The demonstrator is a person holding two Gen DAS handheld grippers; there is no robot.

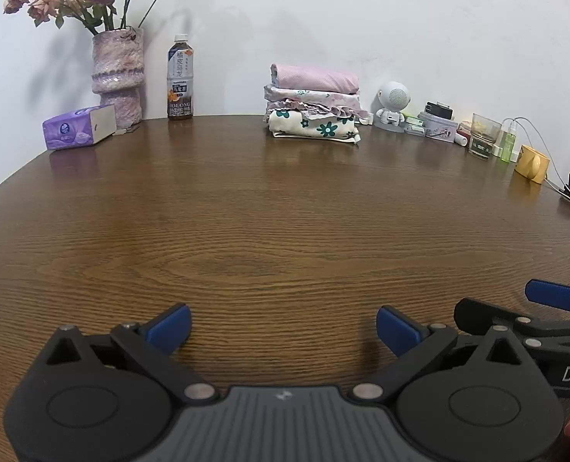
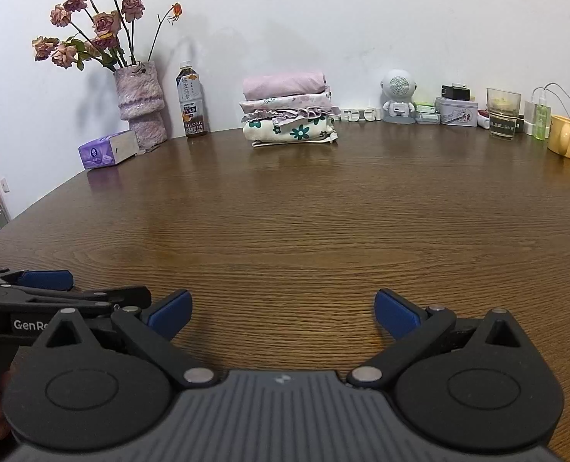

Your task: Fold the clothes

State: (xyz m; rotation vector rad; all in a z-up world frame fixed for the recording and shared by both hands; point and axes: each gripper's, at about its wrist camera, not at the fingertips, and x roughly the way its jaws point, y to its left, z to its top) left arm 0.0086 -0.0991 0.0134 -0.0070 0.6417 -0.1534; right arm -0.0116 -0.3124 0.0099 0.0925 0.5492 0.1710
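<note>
At the far edge of the wooden table (image 1: 285,211), vs. the white wall, sits your stack of folded clothes (image 1: 312,104): pink piece on top, floral layers w/ a ruffled trim in the middle, cream piece w/ teal flowers at the bottom. It's well apart from both tools, straight ahead and a bit right of centre from your left gripper (image 1: 283,331), a bit left of centre from your right gripper (image 2: 283,313). Both sets of jaws are spread wide w/ nothing between the blue pads, only bare tabletop. The two grippers hang low over the near edge, side by side; each shows at the edge of the other's view. L of the stack: tea bottle (image 1: 180,79), vase of dried roses (image 1: 118,77), purple tissue pack (image 1: 79,128). R of it: small white robot-shaped speaker (image 1: 392,107), tin (image 1: 438,128), glass (image 1: 485,135), yellow mug (image 1: 533,163).
</note>
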